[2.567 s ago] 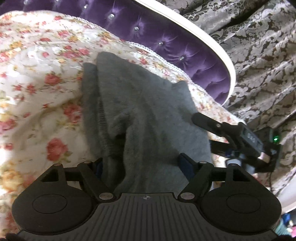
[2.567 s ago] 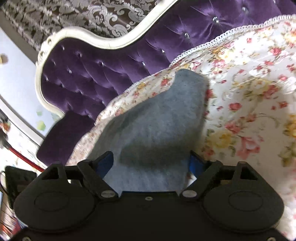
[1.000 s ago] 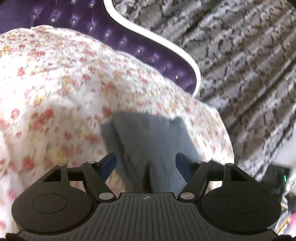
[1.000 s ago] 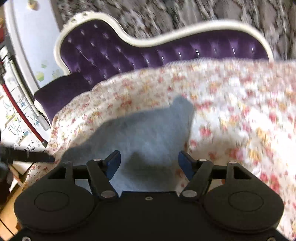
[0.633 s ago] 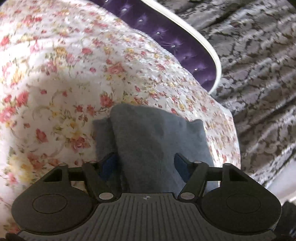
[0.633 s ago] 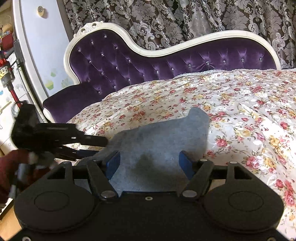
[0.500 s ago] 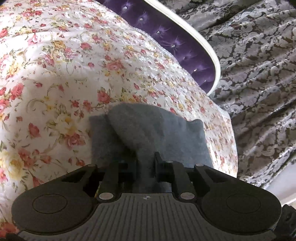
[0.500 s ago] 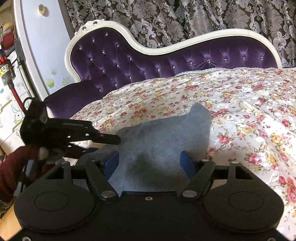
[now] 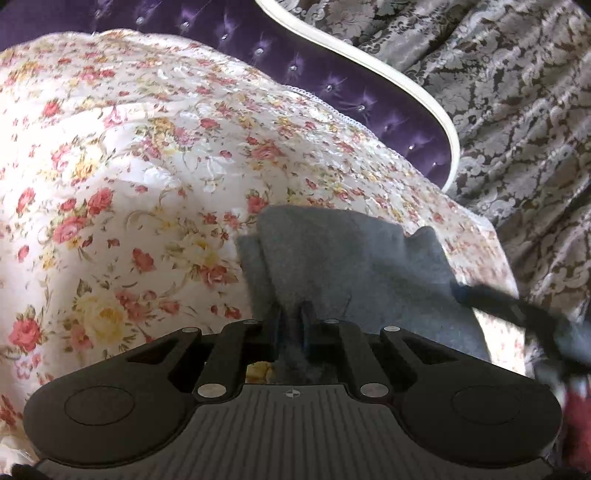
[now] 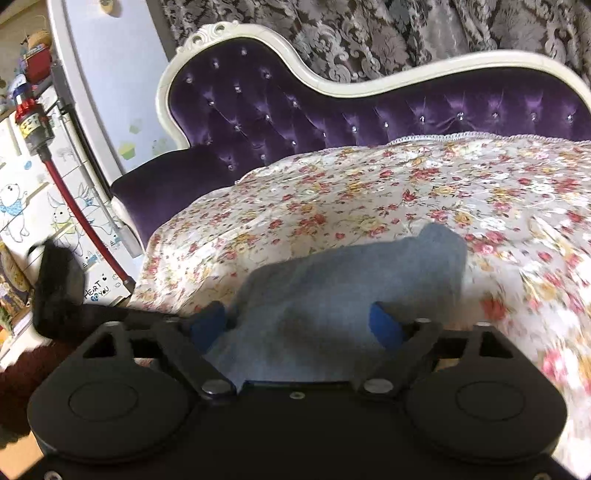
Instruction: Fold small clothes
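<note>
**Left claw pinches the grey garment**

Since half a second ago the left claw [image 9: 291,325] has kept closing and now grips a pinch of the grey garment [image 9: 354,266] at its near edge. That garment lies on the floral bedspread [image 9: 129,177], with the right claw [image 9: 480,295] at its right side.

From the right wrist, the right claw [image 10: 299,321] has been widening; its blue pads [image 10: 384,325] stand apart over the garment [image 10: 351,280], gripping nothing.

Setting: a home, bedroom or sitting room. Evidence: tufted purple velvet backrest [image 10: 332,110] with a carved cream frame [image 10: 221,33]; floral cover [image 9: 129,166] spread over the seat; damask curtain [image 9: 517,110] behind. At left, cartoon-animal drawers [image 10: 22,206] and an upright vacuum [image 10: 29,122].
</note>
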Demonstrator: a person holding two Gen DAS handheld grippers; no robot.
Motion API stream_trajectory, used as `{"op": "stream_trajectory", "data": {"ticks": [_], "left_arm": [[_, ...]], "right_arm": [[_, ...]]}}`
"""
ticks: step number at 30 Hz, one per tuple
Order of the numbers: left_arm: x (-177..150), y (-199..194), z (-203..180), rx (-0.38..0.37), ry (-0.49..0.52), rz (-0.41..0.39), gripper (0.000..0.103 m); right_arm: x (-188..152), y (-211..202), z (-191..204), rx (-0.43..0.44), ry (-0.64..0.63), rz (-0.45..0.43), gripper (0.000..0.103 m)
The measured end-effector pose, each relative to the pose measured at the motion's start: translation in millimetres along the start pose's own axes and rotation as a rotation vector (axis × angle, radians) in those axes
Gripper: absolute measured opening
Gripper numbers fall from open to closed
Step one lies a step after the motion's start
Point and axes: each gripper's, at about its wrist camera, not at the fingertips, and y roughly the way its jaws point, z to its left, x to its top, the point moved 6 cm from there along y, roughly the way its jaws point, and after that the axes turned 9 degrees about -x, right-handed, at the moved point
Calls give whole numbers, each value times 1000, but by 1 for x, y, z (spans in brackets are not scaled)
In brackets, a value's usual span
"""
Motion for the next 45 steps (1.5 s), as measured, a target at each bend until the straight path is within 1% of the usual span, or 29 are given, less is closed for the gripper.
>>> {"op": "stream_trajectory", "data": {"ticks": [3, 4, 6, 7, 8, 9, 10, 11, 12, 13, 14, 15, 17, 20, 23, 26, 28, 32, 35, 38, 41, 45], "left_arm": [[-1, 1, -1, 19, 27, 3, 11], [-1, 1, -1, 28, 35, 2, 12], [-2, 1, -3, 50, 59, -3, 14], [-2, 1, -4, 61, 74, -6, 16], [-2, 0, -5, 83, 91, -11, 24], [-2, -2, -7, 102, 109, -20, 29], [-1, -4, -9, 112, 122, -28, 32], [0, -7, -11, 121, 132, -37, 40], [2, -11, -14, 126, 138, -49, 51], [3, -15, -17, 132, 147, -61, 58], [3, -18, -21, 138, 161, -68, 73], [4, -21, -26, 148, 181, -72, 86], [4, -25, -36, 187, 232, -73, 96], [2, -33, -52, 213, 294, -100, 103], [-2, -40, -64, 234, 305, -115, 103], [-5, -45, -72, 260, 304, -125, 103], [-9, -49, -78, 251, 308, -119, 103], [-20, -56, -89, 218, 308, -99, 103], [-29, -63, -96, 194, 301, -94, 103], [-38, -69, -104, 224, 323, -88, 102], [-45, -75, -110, 283, 343, -82, 102], [-54, -84, -117, 297, 346, -75, 102]], "right_arm": [[11, 40, -23, 17, 76, 88, 89], [13, 52, -33, 4, 105, 105, 89], [15, 72, -52, -58, 135, 141, 88], [17, 78, -62, -92, 141, 135, 88], [19, 79, -66, -107, 142, 119, 88], [22, 78, -69, -142, 137, 107, 88], [25, 75, -71, -211, 116, 100, 89], [26, 70, -72, -253, 95, 85, 89], [27, 64, -71, -274, 81, 63, 90], [27, 55, -68, -281, 73, 42, 91], [26, 46, -63, -279, 62, 21, 96], [25, 37, -58, -282, 43, -1, 102], [22, 20, -45, -306, -18, -48, 102], [22, 2, -31, -327, -66, -89, 102], [16, -11, -24, -334, -55, -99, 102], [6, -29, -20, -340, -10, -103, 102], [-1, -40, -18, -343, 18, -103, 102], [-14, -59, -11, -397, 32, -115, 102], [-22, -71, -4, -394, 52, -115, 102], [-29, -82, 2, -368, 84, -116, 102], [-35, -88, 9, -357, 92, -98, 102], [-45, -98, 18, -352, 95, -83, 102]]}}
